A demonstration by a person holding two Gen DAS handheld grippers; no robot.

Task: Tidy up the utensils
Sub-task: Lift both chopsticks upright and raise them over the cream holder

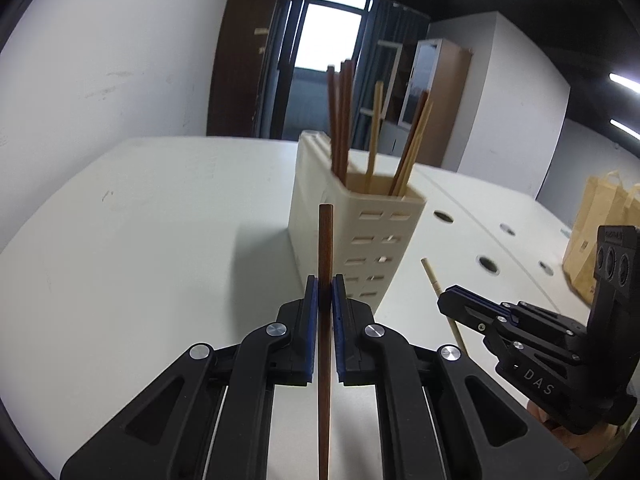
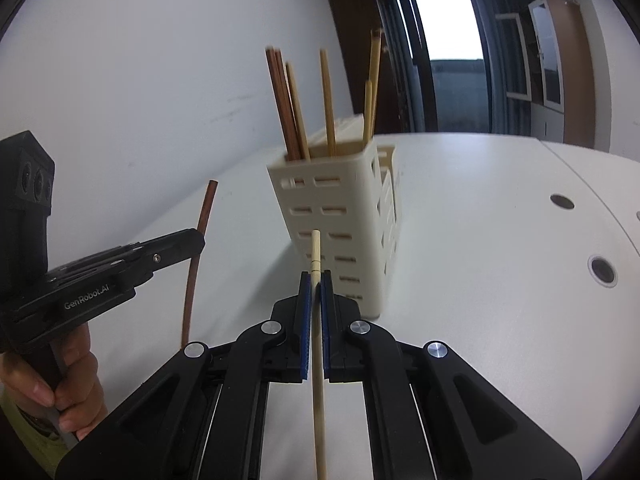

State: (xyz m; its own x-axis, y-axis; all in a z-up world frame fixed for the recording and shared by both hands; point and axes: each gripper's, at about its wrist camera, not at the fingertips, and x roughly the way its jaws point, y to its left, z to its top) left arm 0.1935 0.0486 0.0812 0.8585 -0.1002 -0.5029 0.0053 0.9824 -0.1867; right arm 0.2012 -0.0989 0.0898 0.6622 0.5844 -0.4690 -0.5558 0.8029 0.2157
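The right gripper (image 2: 316,280) pinches a pale chopstick (image 2: 319,360) upright between its blue pads. Just ahead, a cream slotted holder (image 2: 340,224) with chopsticks (image 2: 296,108) stands on a white table (image 2: 480,240). At left, a hand (image 2: 60,380) holds the left gripper (image 2: 196,242), clamped on a brown chopstick (image 2: 198,256).

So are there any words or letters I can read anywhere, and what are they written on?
"DAS" on the side of the black right claw, seen from the left wrist.
"GenRobot.AI" on the side of the black left claw, seen from the right wrist.
Small print on the black camera block above the right claw: too blurred to read.
The cream slotted plastic chopstick holder shows no writing.
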